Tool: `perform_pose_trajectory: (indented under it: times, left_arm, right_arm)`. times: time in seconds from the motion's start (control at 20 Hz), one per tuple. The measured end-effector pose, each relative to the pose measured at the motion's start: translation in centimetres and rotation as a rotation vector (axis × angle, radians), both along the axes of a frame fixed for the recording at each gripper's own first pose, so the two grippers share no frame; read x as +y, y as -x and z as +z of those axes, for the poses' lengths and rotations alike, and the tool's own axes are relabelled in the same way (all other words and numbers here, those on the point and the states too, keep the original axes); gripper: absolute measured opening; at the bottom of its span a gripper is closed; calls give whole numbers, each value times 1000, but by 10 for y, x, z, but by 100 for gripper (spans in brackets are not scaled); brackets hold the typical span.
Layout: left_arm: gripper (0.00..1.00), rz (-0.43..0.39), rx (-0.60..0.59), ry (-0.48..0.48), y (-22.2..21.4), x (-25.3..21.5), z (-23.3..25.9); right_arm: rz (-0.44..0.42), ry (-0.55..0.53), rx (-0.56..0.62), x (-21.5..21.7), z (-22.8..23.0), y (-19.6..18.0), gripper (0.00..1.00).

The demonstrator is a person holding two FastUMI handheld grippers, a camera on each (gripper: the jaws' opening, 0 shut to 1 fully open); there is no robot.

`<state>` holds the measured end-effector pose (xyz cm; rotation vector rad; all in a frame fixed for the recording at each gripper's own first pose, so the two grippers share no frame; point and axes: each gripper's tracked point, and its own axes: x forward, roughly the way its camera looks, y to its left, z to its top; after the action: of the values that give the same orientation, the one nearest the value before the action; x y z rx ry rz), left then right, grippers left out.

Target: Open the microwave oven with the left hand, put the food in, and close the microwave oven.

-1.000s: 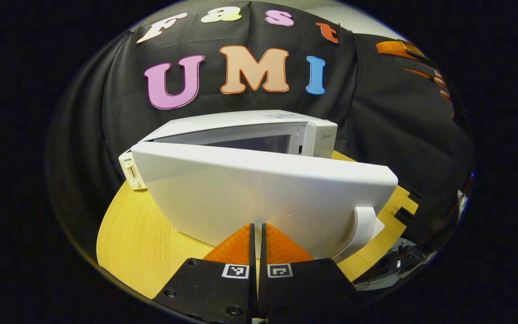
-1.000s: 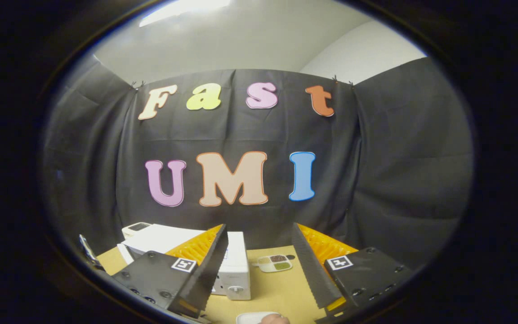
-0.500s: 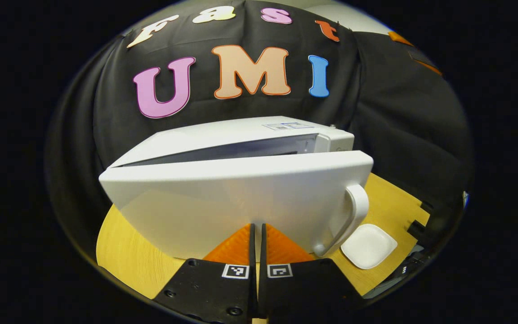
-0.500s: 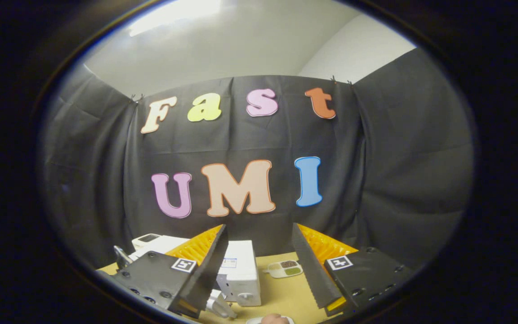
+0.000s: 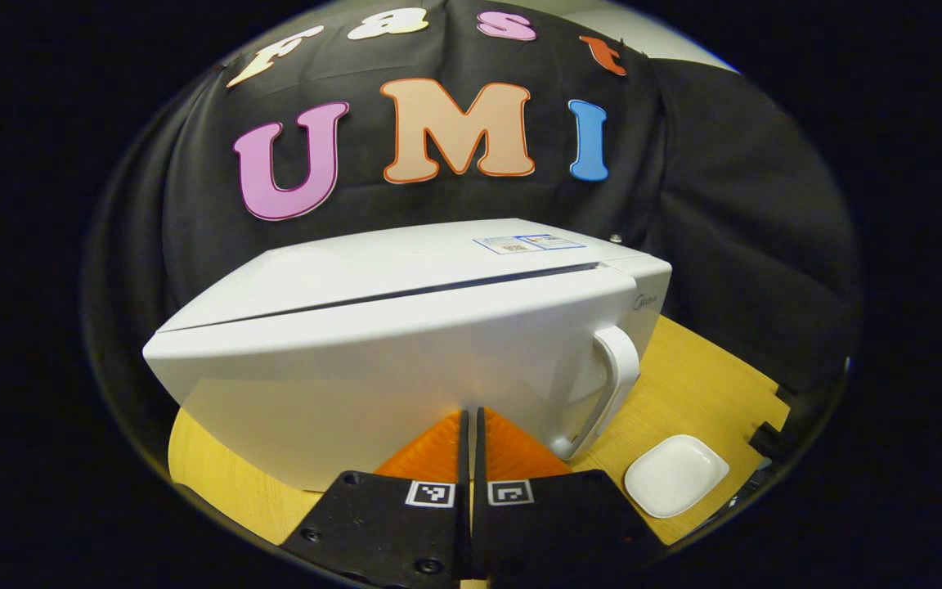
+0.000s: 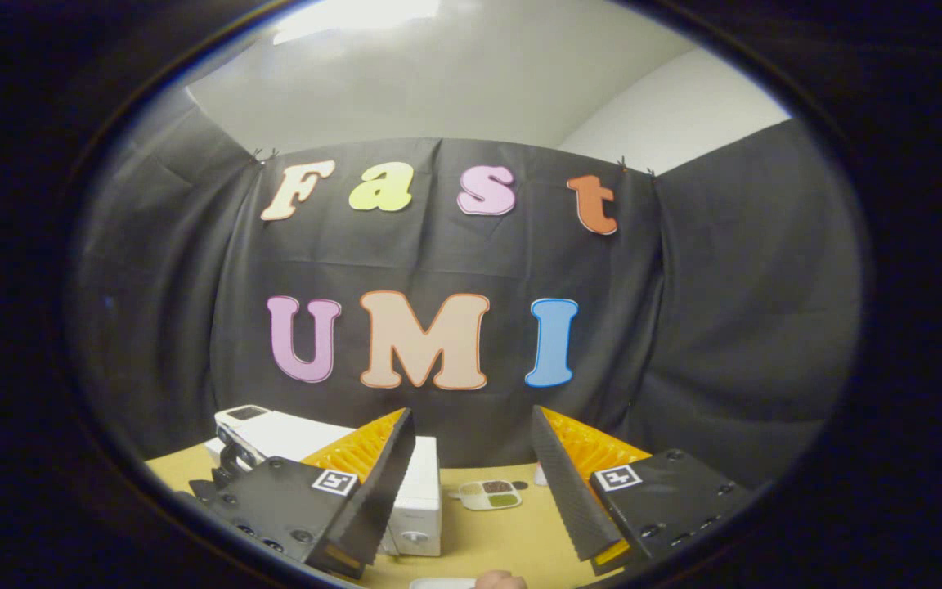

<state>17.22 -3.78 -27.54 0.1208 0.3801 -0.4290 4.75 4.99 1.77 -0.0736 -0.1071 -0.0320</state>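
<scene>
The white microwave (image 5: 405, 266) stands on the wooden table (image 5: 704, 380) right in front of my left gripper (image 5: 471, 411). Its door (image 5: 373, 360) lies almost flush with the body, a thin dark seam running along the top. The door's handle (image 5: 612, 384) is at the right end. My left gripper is shut with nothing between its fingers, its tips against the lower door. In the right gripper view, my right gripper (image 6: 471, 411) hangs open and empty, high above the table, with the microwave (image 6: 422, 487) small behind its left finger. The oven's inside is hidden.
A small white dish (image 5: 675, 474) lies on the table right of the handle. A little sectioned tray (image 6: 489, 494) with dark and green fillings sits beyond the microwave. A fingertip (image 6: 500, 581) shows at the bottom edge. Black cloth walls close off the back.
The door has swung from wide open to nearly flush with the microwave's body, my left gripper following it in. The right gripper stayed raised and open, drifting slightly.
</scene>
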Motion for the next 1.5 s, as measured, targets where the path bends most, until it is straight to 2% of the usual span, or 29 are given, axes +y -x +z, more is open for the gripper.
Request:
perform_pose_trajectory:
  times: [0.2, 0.55, 0.65, 0.75, 0.85, 1.15, 1.4, 1.45, 1.5]
  left_arm:
    - [0, 13, 22, 42, -4, -7, -1]
    - [1, 28, 3, 19, -6, -9, 1]
    - [1, 40, -17, -2, -1, -3, 9]
    - [1, 33, -49, 19, 12, -1, 27]
    - [1, 40, -104, 31, 24, 6, 58]
    - [1, 116, -319, 118, 57, 48, 203]
    - [1, 166, -492, 118, 88, 79, 279]
    - [10, 177, -529, 102, 91, 82, 287]
    - [30, 173, -559, 88, 98, 81, 296]
  right_arm:
    - [5, 72, 7, 8, -4, -1, 94]
    - [27, 90, 6, 18, -5, 6, 94]
    - [22, 88, 8, 15, -4, 11, 94]
    - [18, 82, 7, 12, -4, 12, 94]
    - [18, 72, 1, 13, -4, 19, 94]
    - [41, 40, -13, 16, -1, 20, 94]
    - [77, 18, -35, 23, 4, 21, 94]
    - [85, 17, -37, 25, 5, 21, 94]
    - [91, 15, -36, 26, 4, 23, 94]
